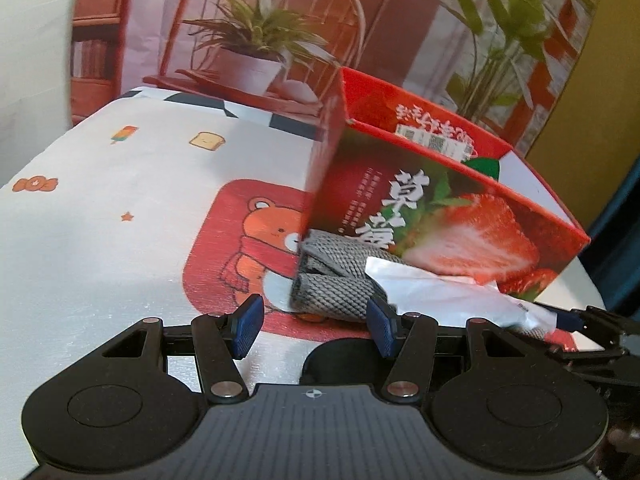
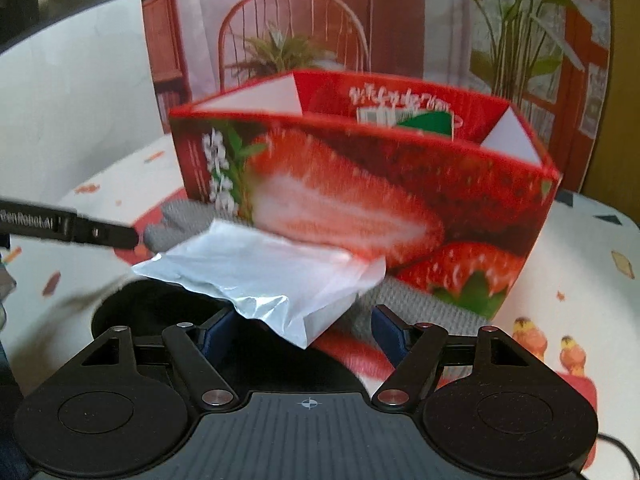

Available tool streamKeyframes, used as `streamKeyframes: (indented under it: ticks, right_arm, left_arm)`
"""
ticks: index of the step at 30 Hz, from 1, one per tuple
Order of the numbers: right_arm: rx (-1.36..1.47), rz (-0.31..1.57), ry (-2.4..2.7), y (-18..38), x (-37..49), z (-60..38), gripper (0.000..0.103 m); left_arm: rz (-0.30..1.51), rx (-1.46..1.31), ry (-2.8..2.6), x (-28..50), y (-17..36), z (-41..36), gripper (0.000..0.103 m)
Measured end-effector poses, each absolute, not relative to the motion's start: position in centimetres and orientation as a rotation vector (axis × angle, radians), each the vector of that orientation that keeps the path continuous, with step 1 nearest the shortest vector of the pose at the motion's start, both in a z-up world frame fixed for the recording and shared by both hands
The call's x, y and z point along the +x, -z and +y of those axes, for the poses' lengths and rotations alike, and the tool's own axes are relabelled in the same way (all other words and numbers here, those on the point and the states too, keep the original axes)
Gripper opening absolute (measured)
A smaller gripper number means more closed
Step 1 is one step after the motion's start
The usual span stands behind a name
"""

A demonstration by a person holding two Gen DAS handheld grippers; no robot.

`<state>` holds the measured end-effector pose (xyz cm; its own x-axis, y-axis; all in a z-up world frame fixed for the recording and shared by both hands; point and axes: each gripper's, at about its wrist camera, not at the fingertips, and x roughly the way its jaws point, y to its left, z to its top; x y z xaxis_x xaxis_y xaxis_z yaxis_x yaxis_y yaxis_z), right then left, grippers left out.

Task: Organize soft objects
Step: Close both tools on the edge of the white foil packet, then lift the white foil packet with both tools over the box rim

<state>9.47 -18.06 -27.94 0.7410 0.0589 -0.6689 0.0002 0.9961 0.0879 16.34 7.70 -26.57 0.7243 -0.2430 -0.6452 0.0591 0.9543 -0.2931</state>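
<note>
The grey knitted cloth (image 1: 336, 284) lies folded on the tablecloth (image 1: 120, 200), right against the front foot of the red strawberry box (image 1: 440, 216), and in your right wrist view you see only its grey edges (image 2: 172, 216) poking out from under a white plastic bag (image 2: 256, 276) that rests on top of it and leans on the box (image 2: 360, 200). Your left gripper (image 1: 316, 326) stands with its 2 blue pads spread wide, holding nothing, just short of the cloth's near roll. Your right gripper (image 2: 298, 330) is spread as well, its left pad partly hidden behind the bag's lower corner, so you cannot tell whether it touches. The box stands open-topped on the cartoon-printed tablecloth (image 2: 580, 280), with a printed backdrop (image 1: 260, 20) of a chair and plants behind
</note>
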Motion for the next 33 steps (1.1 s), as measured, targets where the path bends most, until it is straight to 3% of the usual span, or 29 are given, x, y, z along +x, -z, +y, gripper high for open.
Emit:
streamKeyframes:
  ticks: [9, 13, 23, 33]
  right_arm:
    - [0.124, 0.662, -0.021, 26.0, 10.9, -19.1, 0.068]
    - [0.121, 0.660, -0.014, 25.7, 11.7, -19.4, 0.061]
    - [0.105, 0.672, -0.014, 26.3, 12.3, -19.7, 0.060]
    - [-0.105, 0.662, -0.055, 26.7, 12.7, -18.4, 0.059]
  left_arm:
    - [0.676, -0.233, 0.236, 16.1, 25.6, 7.1, 0.060]
    - [0.645, -0.166, 0.285, 16.7, 24.8, 6.2, 0.060]
    - [0.634, 0.002, 0.463, 18.7, 24.7, 3.7, 0.060]
    - [0.638, 0.049, 0.532, 20.0, 25.7, 2.5, 0.060]
